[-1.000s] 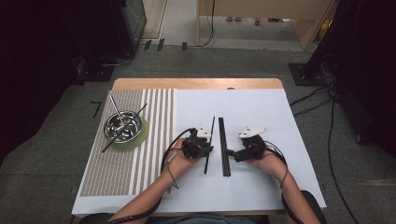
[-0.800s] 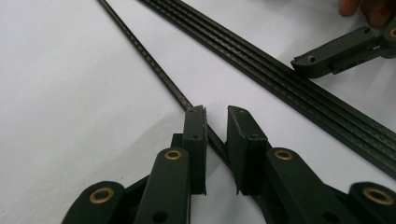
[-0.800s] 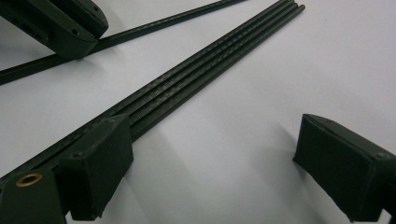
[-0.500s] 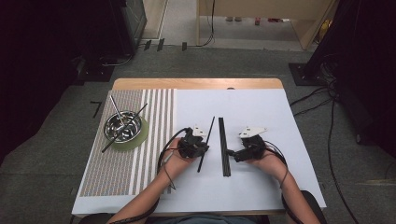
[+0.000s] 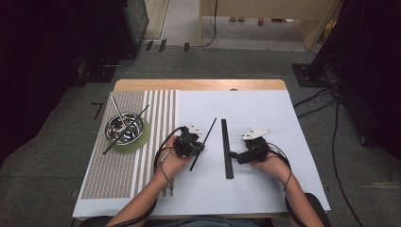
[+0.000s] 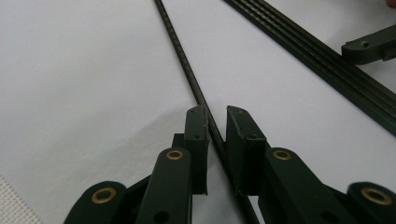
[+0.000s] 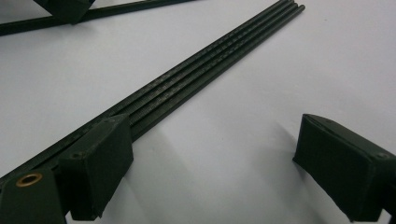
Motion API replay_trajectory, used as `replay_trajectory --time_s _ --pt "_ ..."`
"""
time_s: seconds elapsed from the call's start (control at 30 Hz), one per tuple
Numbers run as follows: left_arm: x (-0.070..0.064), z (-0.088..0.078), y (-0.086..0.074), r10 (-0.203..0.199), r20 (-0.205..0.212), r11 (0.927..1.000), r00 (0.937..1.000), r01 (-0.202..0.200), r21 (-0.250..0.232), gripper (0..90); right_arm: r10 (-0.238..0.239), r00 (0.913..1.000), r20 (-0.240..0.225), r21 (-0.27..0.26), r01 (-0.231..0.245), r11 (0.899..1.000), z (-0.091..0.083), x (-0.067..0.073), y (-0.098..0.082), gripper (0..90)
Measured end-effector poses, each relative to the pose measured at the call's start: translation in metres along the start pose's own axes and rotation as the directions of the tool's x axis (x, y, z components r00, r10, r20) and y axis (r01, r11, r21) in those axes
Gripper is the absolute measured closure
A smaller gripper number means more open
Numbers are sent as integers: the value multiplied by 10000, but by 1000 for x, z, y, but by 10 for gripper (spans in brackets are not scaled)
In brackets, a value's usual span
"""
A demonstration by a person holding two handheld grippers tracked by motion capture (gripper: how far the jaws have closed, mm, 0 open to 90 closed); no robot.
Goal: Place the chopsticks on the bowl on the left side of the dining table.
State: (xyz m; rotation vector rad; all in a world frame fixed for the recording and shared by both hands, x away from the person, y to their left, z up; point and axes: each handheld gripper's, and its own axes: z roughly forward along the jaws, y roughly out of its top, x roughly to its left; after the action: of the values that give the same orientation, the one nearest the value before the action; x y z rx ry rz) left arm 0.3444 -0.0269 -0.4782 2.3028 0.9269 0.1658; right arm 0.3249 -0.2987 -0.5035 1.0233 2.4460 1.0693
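A table with a mat and a shiny bowl, in a dark room.

The wooden table (image 5: pixel 198 84) has a big white sheet (image 5: pixel 265 123) over most of its top. At its left side lies a mat (image 5: pixel 118 175) with tiny checks and white stripes. On the mat sits a round green coaster (image 5: pixel 142 137), and a shiny metal bowl (image 5: pixel 124 128) stands on the coaster. Some thin sticks (image 5: pixel 118 111) lean in the bowl and poke out over its rim. The floor (image 5: pixel 236 61) around the table is grey. Black cables (image 5: pixel 326 97) lie on the floor at the right. Behind the table stands a pale wooden cabinet (image 5: pixel 265 12).
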Motion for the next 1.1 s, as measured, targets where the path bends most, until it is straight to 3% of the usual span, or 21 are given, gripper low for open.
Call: replay_trajectory --time_s 0.4,0.53,0.7,1.0,1.1 --pt "18 -5 -1 -381 71 9992 9993 380 129 820 -7 10000 -4 -7 7 10000 0 0 0 109" --pt "16 -4 -2 -433 -61 9991 9990 433 5 819 -3 10000 -2 -5 3 10000 0 0 0 109" --pt "13 -3 -2 -202 -323 9998 9993 202 8 835 6 10000 -1 2 -6 10000 0 0 0 109" --pt "24 -9 -1 4 362 9982 9993 -26 598 855 -2 10000 -9 -4 2 10000 0 0 0 109" --pt "24 -8 -3 -183 334 9988 9993 167 458 852 -13 10000 -7 -11 13 10000 0 0 0 109"
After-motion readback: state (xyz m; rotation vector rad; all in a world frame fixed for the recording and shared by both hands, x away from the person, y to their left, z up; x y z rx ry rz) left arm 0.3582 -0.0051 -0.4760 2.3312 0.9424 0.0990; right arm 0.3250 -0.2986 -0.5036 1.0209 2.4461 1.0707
